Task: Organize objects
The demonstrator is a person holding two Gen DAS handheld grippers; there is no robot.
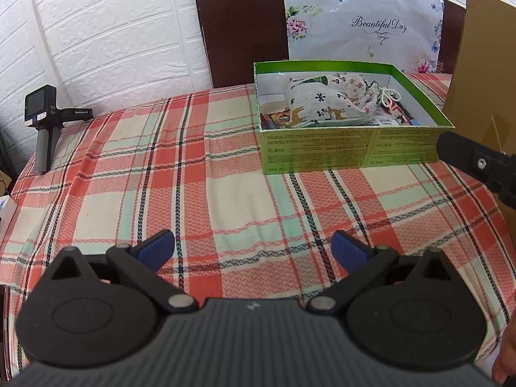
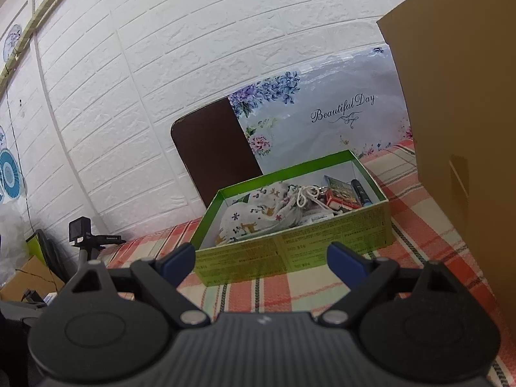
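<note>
Left claw (image 1: pixel 253 248): released, its two blue-tipped fingers spread wide with nothing between them, hovering over bare plaid cloth.
Right claw (image 2: pixel 260 259): released as well, fingers wide apart and empty, pointed at the near wall of the green box; its dark tip also shows at the right edge of the left wrist view.
Green box (image 1: pixel 351 151): open-topped, sitting on the desk towards the far right, with printed text on its near side.
Drawstring pouch (image 1: pixel 325 103): pale fabric with small deer and flower prints, lying inside the green box on its left side, its cord knotted towards the right.
Other contents (image 2: pixel 342 192): small colourful packets and a dark tube, packed in the right end of the box.
Desk (image 1: pixel 193 174): covered in red, cream and mint plaid cloth.
Cardboard box (image 2: pixel 451 129): tall, brown, just right of the green box.
Handheld camera (image 1: pixel 43 125): standing upright at the desk's far left corner.
Floral board (image 1: pixel 361 22): reads "Beautiful Day", leaning behind the green box.
</note>
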